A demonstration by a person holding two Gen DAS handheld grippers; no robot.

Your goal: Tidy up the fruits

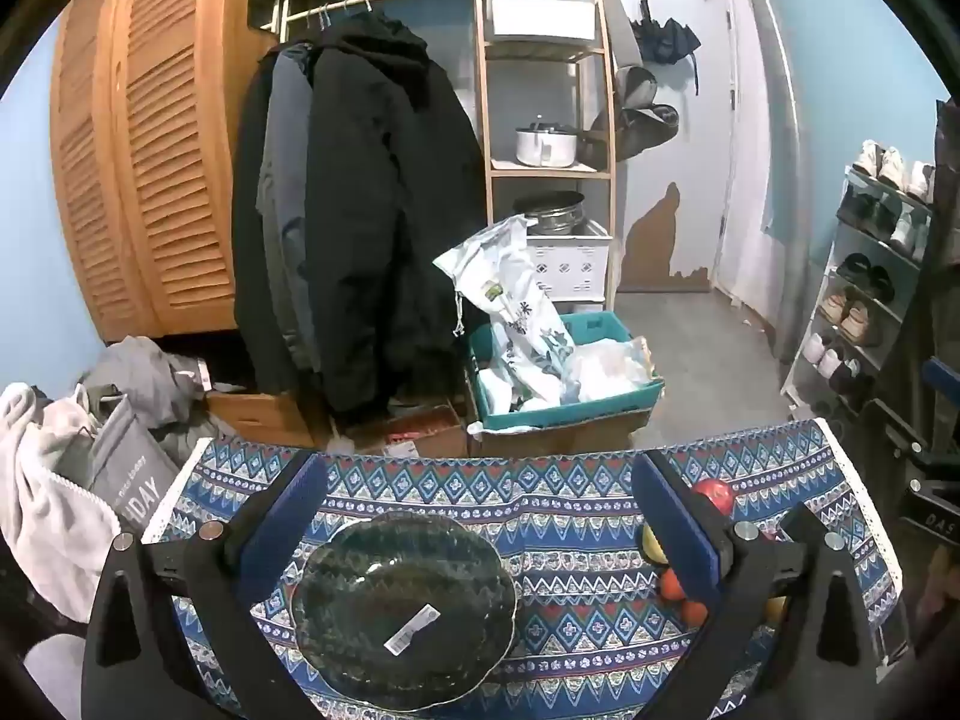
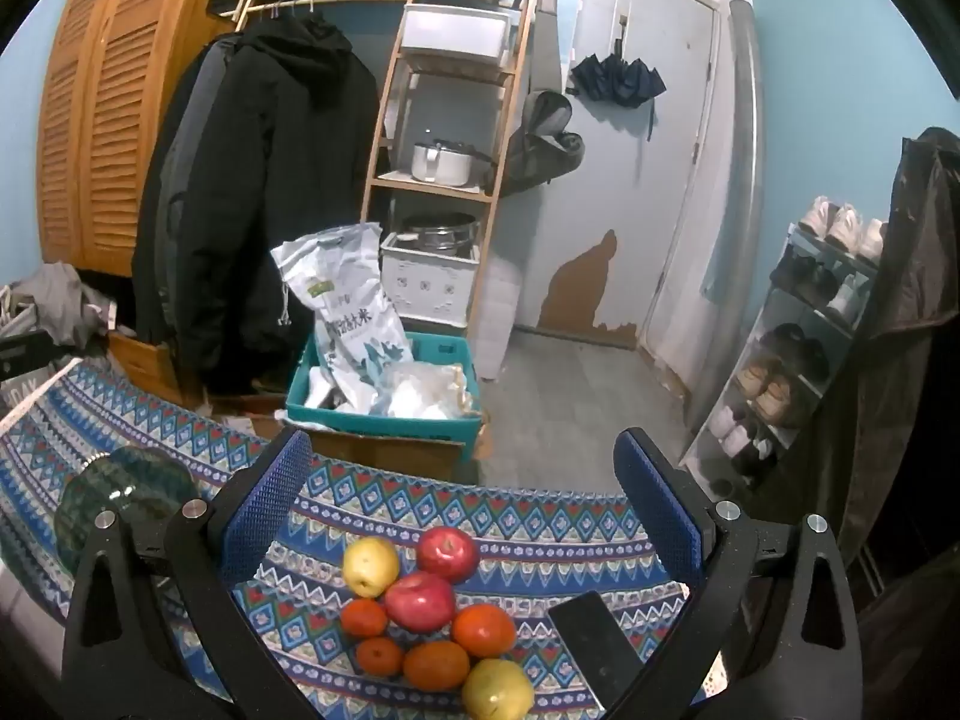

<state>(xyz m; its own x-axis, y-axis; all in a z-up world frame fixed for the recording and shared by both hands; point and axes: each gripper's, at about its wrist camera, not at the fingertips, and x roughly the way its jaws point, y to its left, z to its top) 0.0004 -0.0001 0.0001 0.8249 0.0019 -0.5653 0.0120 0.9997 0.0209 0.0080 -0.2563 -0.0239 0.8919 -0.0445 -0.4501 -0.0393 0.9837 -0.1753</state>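
- The left tongs (image 1: 477,516) are spread wide over the worktop (image 1: 570,516) and hold nothing; the dark green glass plate (image 1: 405,606) lies flat between and below the blue pads.
- The plate is round, so it has no long axis. A white barcode sticker (image 1: 412,630) on it runs slantwise, from lower left to upper right.
- The right tongs (image 2: 465,495) also stand wide open and empty, above a heap of fruits.
- In the heap, a yellow apple (image 2: 371,566) and a red apple (image 2: 447,554) sit at the far side, with a second red apple (image 2: 419,602) just in front, touching both.
- Four oranges (image 2: 483,630) ring the near side, and a yellow-green fruit (image 2: 497,690), possibly a pear, lies nearest the camera.
- A black phone (image 2: 591,645) lies flat just right of the heap, its long axis running away from the camera and leaning left.
- In the right view the plate (image 2: 129,495) sits well apart to the left of the fruits, half hidden by the left finger.
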